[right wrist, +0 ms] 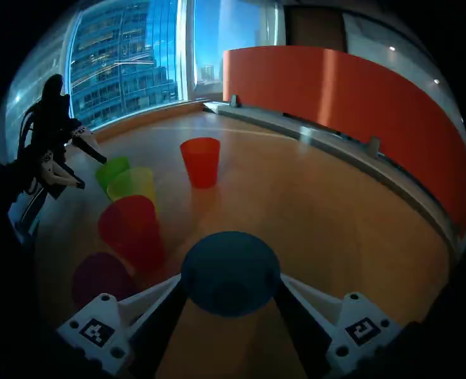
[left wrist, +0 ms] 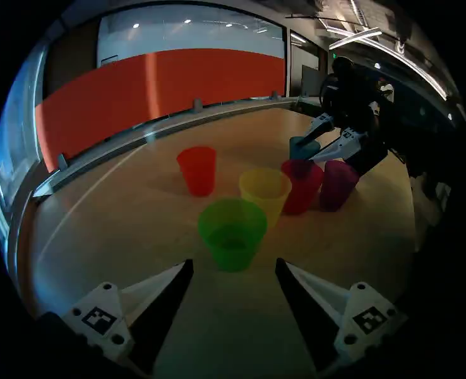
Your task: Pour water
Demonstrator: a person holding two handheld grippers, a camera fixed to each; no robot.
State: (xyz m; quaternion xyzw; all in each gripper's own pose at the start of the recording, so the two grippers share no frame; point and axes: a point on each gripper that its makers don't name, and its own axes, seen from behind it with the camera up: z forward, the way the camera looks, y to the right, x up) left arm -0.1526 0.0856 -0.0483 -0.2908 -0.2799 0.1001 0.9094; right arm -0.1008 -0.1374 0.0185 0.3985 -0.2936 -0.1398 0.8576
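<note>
Several coloured plastic cups stand on the wooden table. My left gripper (left wrist: 233,261) is open, and the green cup (left wrist: 233,234) stands just ahead of its fingertips, untouched. Behind it are the yellow cup (left wrist: 266,189), the red cup (left wrist: 301,184), the purple cup (left wrist: 337,183) and, apart to the left, the orange cup (left wrist: 197,169). My right gripper (right wrist: 230,278) is shut on the blue cup (right wrist: 231,252), held upright with its mouth toward the camera. From the left gripper view, the blue cup (left wrist: 300,150) hangs just behind the red cup. I cannot tell whether any cup holds water.
A person (left wrist: 353,88) holds the right gripper at the far right. An orange wall panel (left wrist: 163,95) and a low rail (left wrist: 170,123) run along the table's (left wrist: 107,215) far edge. Windows (right wrist: 125,57) stand beyond the left gripper (right wrist: 86,165). Bare tabletop (right wrist: 334,215) stretches right of the cups.
</note>
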